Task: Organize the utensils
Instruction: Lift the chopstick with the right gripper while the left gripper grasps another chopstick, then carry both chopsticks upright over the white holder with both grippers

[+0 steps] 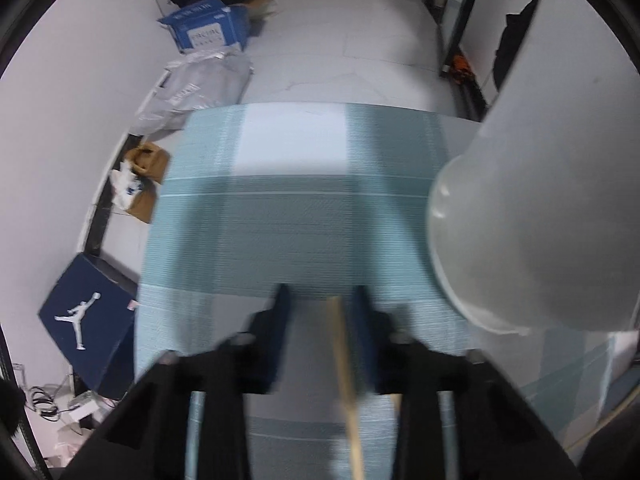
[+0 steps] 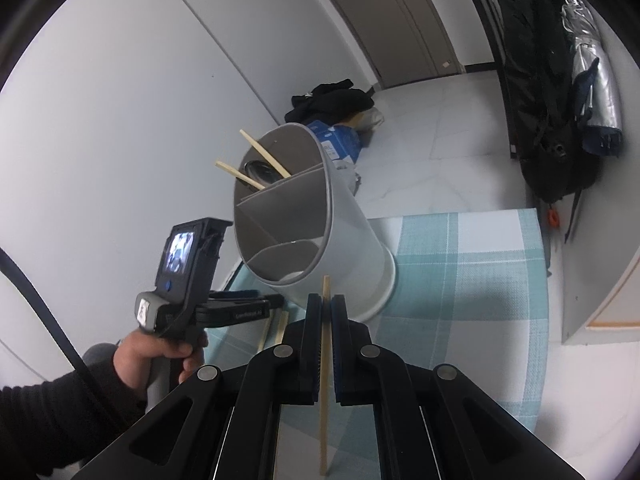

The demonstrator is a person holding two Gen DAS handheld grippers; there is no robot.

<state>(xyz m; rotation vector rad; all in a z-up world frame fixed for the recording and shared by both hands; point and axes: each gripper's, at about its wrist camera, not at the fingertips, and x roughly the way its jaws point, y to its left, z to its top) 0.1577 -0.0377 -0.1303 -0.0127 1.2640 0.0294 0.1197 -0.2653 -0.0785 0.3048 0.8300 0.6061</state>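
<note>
A grey divided utensil holder (image 2: pixel 320 224) stands on the teal checked tablecloth (image 2: pixel 460 280); two wooden chopsticks (image 2: pixel 264 158) and a metal spoon (image 2: pixel 258 172) stick out of its far compartment. It also shows in the left wrist view (image 1: pixel 532 224) at right, blurred. My right gripper (image 2: pixel 327 304) is shut on a wooden chopstick (image 2: pixel 325 380), held upright just in front of the holder. My left gripper (image 1: pixel 320 300) is open above the cloth, with a wooden chopstick (image 1: pixel 344 360) lying between its fingers near the right one. The left gripper also appears in the right wrist view (image 2: pixel 276 302), left of the holder.
A Jordan shoe box (image 1: pixel 92 320), a blue carton (image 1: pixel 208 28), plastic bags (image 1: pixel 200 84) and a brown paper bag (image 1: pixel 148 160) lie on the floor left of the table. A black bag (image 2: pixel 544 92) leans at the right. The table's far edge (image 1: pixel 320 106) is close.
</note>
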